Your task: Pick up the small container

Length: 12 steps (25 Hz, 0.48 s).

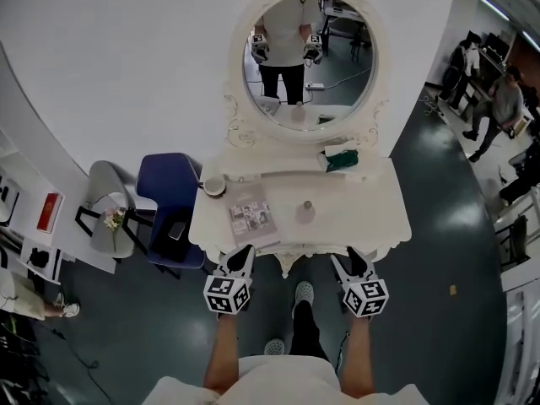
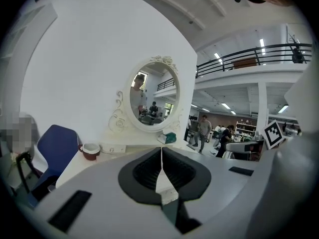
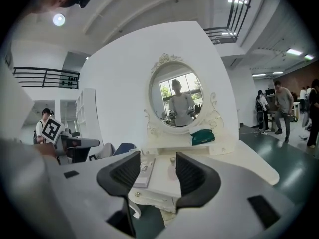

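Note:
A small pinkish container with a pale cap stands upright near the middle of the white dressing table. Both grippers hover at the table's front edge, short of it and touching nothing. My left gripper is near the front left corner; in the left gripper view its jaws meet with nothing between them. My right gripper is at the front right. Its jaws stand open and empty, and the container shows far off through the gap.
A booklet lies left of the container. A red and white mug sits at the back left and a teal box at the back right under the oval mirror. A blue chair stands left of the table. People stand far right.

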### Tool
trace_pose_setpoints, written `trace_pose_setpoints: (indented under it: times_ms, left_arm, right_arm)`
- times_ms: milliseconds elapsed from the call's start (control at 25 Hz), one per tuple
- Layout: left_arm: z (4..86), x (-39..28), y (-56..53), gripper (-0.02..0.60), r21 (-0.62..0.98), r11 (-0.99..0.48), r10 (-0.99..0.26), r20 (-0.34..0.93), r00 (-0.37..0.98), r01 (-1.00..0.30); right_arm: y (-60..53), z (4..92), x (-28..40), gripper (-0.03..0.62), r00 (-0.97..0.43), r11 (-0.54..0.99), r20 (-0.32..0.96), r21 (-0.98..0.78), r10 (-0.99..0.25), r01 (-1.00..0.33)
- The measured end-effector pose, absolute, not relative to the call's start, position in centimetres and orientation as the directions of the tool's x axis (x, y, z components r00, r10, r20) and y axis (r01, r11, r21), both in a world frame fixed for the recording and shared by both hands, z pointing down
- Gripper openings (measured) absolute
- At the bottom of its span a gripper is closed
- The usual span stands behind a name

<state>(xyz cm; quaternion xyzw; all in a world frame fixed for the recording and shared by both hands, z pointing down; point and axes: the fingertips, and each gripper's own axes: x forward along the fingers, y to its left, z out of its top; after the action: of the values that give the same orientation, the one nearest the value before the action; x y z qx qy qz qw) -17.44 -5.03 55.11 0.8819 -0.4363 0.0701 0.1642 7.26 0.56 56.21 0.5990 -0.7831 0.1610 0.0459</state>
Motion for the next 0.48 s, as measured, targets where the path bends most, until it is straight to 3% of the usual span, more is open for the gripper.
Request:
trace_pose_setpoints:
  times_ms: [480]
  left_arm:
    - [51.2,-12.4,-15.0,0.03,0.128,-0.551,-0.779,0.277,0.563,-0.825]
  right_arm:
    - [-12.2,52.8,11.3,0.232,-0.366,0.318,0.221,-0.225,-0.904,-0.921]
